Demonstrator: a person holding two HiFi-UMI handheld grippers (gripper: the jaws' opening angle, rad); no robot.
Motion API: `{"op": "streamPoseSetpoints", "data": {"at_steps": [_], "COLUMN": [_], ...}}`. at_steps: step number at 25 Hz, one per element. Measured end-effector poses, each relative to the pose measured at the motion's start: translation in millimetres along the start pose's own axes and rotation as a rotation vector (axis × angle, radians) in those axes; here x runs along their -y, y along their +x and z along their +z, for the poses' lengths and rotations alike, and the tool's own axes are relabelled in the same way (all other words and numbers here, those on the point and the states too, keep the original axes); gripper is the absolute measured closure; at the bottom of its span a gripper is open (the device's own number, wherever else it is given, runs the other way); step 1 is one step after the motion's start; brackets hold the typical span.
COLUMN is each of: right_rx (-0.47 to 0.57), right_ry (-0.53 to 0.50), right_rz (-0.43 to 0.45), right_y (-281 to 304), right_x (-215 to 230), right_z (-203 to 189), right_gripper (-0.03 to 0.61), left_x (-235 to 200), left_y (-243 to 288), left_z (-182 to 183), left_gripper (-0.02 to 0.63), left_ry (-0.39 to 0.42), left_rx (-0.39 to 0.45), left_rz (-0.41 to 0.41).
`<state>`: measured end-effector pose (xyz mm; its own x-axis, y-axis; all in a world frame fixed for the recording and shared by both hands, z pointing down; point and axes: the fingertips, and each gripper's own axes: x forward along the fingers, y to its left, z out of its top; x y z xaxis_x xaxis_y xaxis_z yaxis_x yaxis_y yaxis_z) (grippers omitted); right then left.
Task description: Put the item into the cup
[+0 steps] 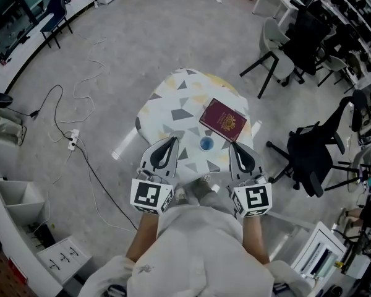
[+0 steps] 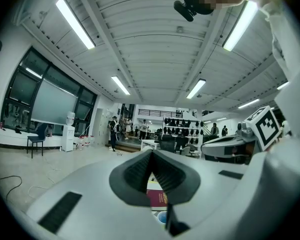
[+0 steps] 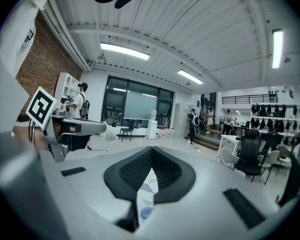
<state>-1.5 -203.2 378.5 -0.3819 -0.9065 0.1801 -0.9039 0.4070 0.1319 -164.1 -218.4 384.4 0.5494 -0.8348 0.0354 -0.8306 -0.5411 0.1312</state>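
Note:
A maroon booklet [image 1: 222, 119] with a gold crest, like a passport, lies flat on the right half of a small round table [image 1: 173, 101] with a grey triangle pattern. A small blue cup [image 1: 206, 143] stands upright just in front of the booklet, near the table's front edge. My left gripper [image 1: 172, 141] hovers over the front left of the table, shut and empty. My right gripper [image 1: 234, 146] is just right of the cup, also shut and empty. Below the closed left gripper [image 2: 151, 154] show the booklet [image 2: 158, 197] and the cup [image 2: 162, 218]. Below the closed right gripper [image 3: 152, 150] shows the cup [image 3: 145, 213].
Black office chairs [image 1: 312, 153] stand to the right of the table, and a light chair [image 1: 275, 51] at the back right. Cables and a power strip [image 1: 72, 140] lie on the floor at left. White shelving [image 1: 25, 221] is at the lower left.

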Motion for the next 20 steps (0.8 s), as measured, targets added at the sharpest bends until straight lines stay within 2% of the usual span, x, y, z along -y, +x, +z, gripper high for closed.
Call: {"op": "streamPoseSetpoints", "data": {"at_steps": [12, 20], "right_rx": [0.019, -0.009], "right_ry": [0.018, 0.048], "right_rz": [0.016, 0.051], "right_y": [14, 32], "right_x": [13, 35], "right_z": [-4, -31], "right_gripper": [0.572, 0.572], "left_x": [6, 11], "left_y": [21, 48], "left_z": [-3, -25], "left_gripper": [0.603, 0.603], "left_ry": [0.024, 0.042], "left_rx": [-0.014, -0.070], "left_rz": [-0.010, 0.005]}}
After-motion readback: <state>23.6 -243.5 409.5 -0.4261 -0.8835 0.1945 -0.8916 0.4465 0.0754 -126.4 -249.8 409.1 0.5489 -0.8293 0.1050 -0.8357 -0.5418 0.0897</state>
